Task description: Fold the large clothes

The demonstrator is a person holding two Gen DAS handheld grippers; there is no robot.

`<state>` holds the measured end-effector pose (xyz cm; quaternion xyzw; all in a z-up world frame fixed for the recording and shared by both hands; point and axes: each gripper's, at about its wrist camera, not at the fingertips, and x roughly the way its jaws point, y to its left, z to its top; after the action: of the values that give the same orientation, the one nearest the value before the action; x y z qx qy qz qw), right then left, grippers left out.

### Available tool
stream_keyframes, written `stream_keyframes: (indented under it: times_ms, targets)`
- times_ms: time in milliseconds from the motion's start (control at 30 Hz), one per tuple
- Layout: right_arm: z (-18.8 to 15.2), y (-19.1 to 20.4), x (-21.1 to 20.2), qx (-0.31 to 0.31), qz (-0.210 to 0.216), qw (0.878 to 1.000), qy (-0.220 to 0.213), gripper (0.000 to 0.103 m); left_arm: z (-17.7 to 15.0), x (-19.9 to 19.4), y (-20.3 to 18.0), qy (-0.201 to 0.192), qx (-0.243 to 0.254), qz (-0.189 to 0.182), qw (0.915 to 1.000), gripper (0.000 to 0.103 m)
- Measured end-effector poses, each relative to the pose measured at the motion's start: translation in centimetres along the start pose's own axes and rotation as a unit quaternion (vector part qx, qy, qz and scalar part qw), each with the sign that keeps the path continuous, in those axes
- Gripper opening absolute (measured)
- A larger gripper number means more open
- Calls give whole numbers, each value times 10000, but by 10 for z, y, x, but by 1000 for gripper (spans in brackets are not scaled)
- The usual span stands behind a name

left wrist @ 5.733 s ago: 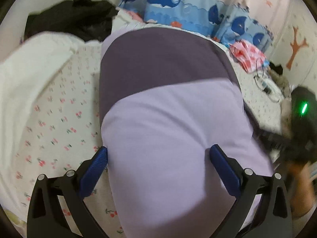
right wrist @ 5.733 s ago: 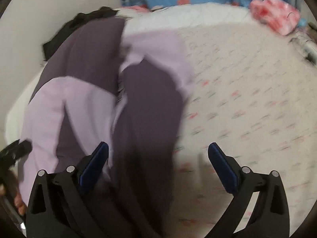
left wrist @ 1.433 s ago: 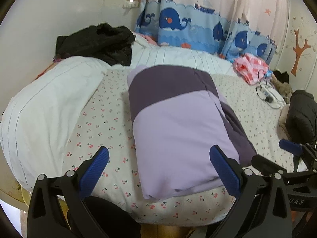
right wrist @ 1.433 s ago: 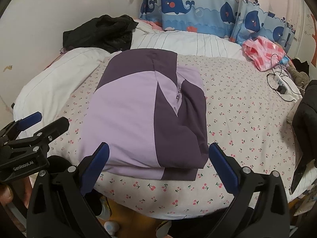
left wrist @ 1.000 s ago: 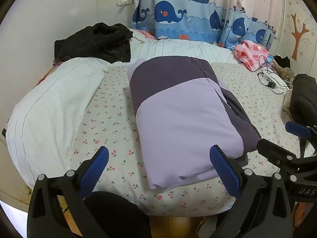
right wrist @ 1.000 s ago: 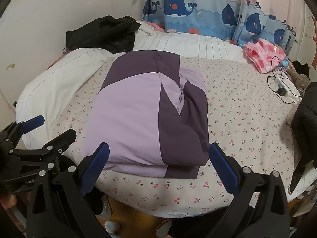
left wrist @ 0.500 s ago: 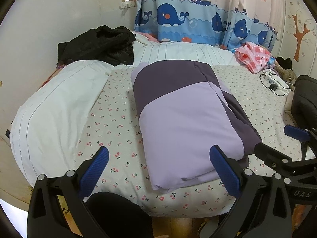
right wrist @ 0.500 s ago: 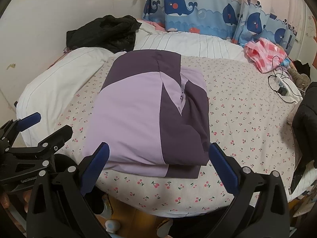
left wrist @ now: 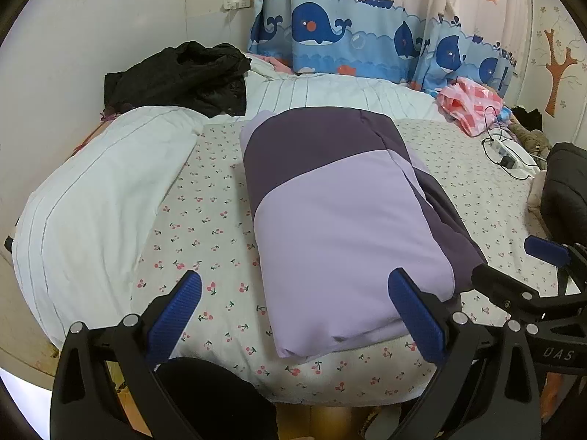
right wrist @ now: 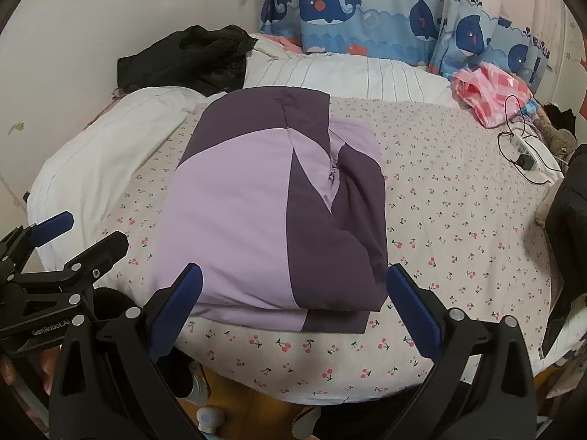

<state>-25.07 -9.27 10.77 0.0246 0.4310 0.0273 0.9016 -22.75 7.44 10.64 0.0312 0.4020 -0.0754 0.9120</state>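
A: Where did the garment lie?

B: The folded jacket lay flat on the bed, a thick rectangle of lilac and dark purple. Its short near end sat close to the bed's front edge; its far end reached toward the striped white quilt along the back edge. From the right wrist view the jacket showed a zip line and a dark panel on its right side.

A: And the grippers?

B: The left gripper was held off the front edge, blue-padded fingers wide apart, gripping nothing. The right gripper was the same: fingers spread wide, clear of the cloth, framing the jacket's near end. Each showed in the other's camera: the right gripper at the bed's front right, the left gripper at the front left. Both stood apart from the jacket.

A: Anything else on the bed?

B: A white quilt roll along the left edge. A black garment heap at the back left corner. A pink checked cloth at the back right, with a power strip and cable near the right edge. A dark padded item at the right edge, possibly a coat; too cropped to be sure. A whale-print curtain hung behind.
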Motion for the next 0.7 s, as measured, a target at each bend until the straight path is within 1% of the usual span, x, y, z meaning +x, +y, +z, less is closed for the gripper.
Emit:
stream_keyframes:
  times_ms: [300, 700]
  targets:
    - [1, -6, 11, 102, 50, 9999, 69, 97, 3, 11, -1, 37, -9, -18, 10000, 97]
    - [0, -5, 11, 107, 57, 9999, 82, 97, 2, 7, -1, -74, -20, 47, 10000, 97]
